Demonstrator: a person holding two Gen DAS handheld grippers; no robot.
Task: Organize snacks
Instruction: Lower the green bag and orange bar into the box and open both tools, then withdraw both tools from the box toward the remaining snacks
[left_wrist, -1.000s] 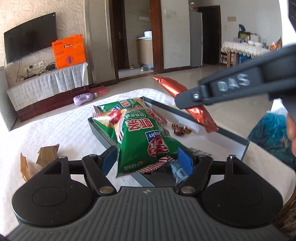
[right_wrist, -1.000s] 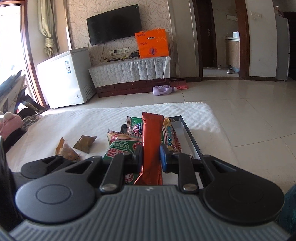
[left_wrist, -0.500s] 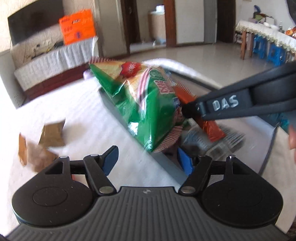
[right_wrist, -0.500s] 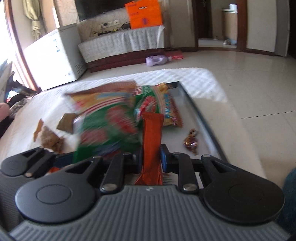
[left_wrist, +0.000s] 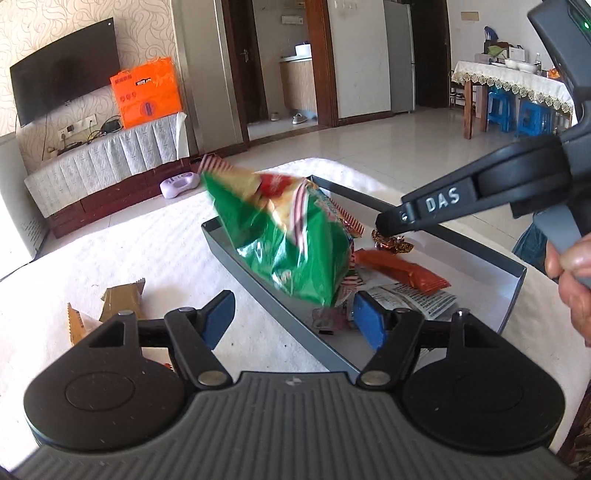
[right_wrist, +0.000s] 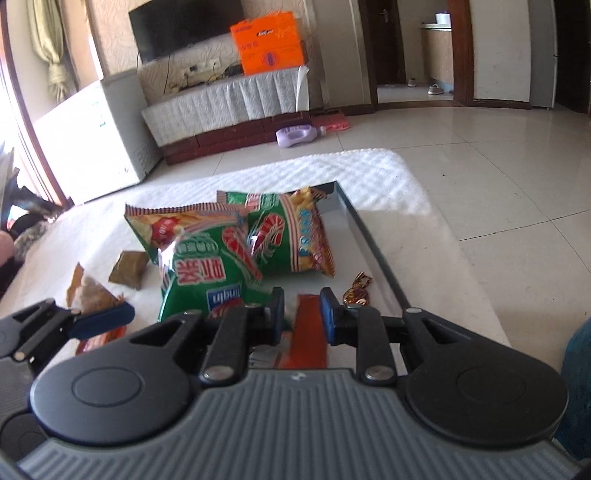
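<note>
A grey tray (left_wrist: 280, 306) (right_wrist: 369, 251) sits on a white cloth. In it lies an orange-red snack bar (left_wrist: 402, 269) (right_wrist: 308, 325), flat between the fingers of my right gripper (right_wrist: 303, 295) (left_wrist: 388, 223). Those jaws are opening and a gap shows beside the bar. A blurred green chip bag (left_wrist: 291, 243) (right_wrist: 207, 266) leans tilted over the tray's left wall, its low corner near the right finger of my left gripper (left_wrist: 291, 317). That gripper is open and grips nothing. A second green bag (right_wrist: 291, 236) and a gold-wrapped candy (left_wrist: 391, 242) (right_wrist: 356, 288) also lie in the tray.
Two brown packets (left_wrist: 122, 295) (right_wrist: 129, 269) and an orange-brown one (left_wrist: 75, 325) lie on the cloth left of the tray. A printed white wrapper (left_wrist: 410, 299) lies in the tray's near end. A person's hand (left_wrist: 569, 266) holds the right gripper. Tiled floor drops away on the right.
The right gripper came down into the tray and its jaws parted from the orange bar, which now lies flat. The green bag rose from lying flat to a tilted lean.
</note>
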